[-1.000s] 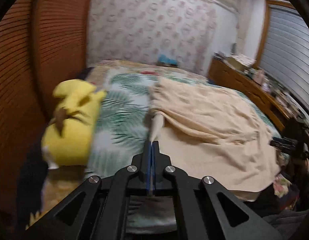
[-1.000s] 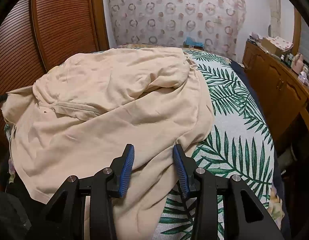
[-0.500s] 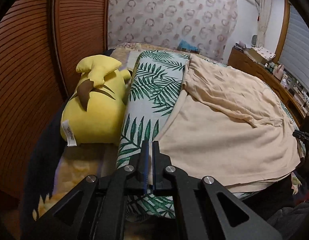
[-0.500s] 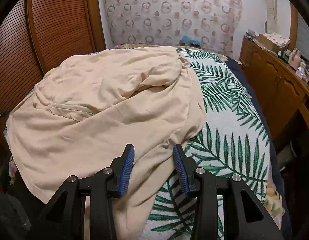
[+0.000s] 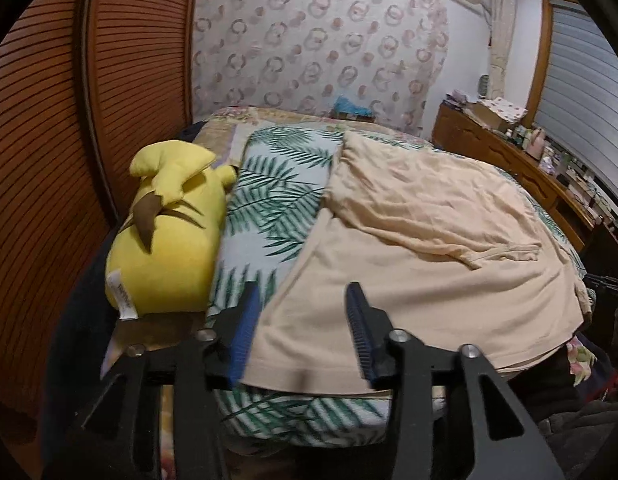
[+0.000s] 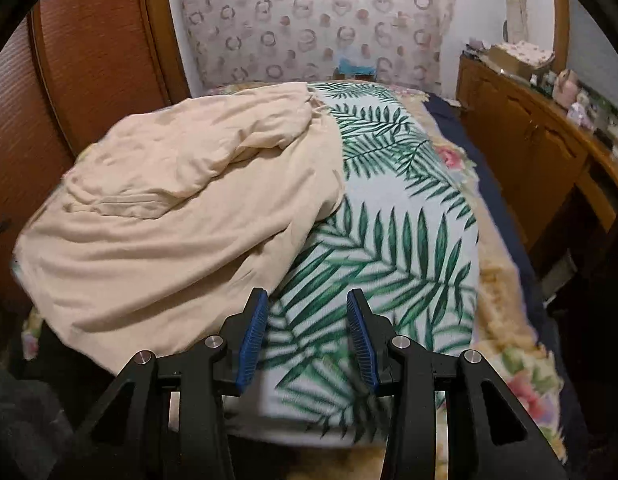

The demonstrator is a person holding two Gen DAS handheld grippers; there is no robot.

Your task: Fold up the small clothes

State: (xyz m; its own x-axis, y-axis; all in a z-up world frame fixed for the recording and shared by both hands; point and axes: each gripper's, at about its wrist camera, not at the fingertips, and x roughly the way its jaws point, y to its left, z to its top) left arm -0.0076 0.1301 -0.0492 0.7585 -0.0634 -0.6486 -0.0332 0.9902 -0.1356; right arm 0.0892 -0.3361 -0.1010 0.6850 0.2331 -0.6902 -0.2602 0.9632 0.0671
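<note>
A beige garment lies spread on a palm-leaf blanket on the bed, with one part folded over its far half. My left gripper is open and empty, its jaws standing over the garment's near left corner. In the right wrist view the garment fills the left side of the leaf blanket. My right gripper is open and empty, above bare blanket just right of the garment's near edge.
A yellow plush toy lies at the bed's left edge by the brown slatted doors. A wooden dresser with small items runs along the right side. A patterned curtain hangs behind the bed.
My left gripper has let go of the garment's edge and opened, now low over the near left corner. My right gripper stayed open and shifted right, off the garment onto bare blanket.
</note>
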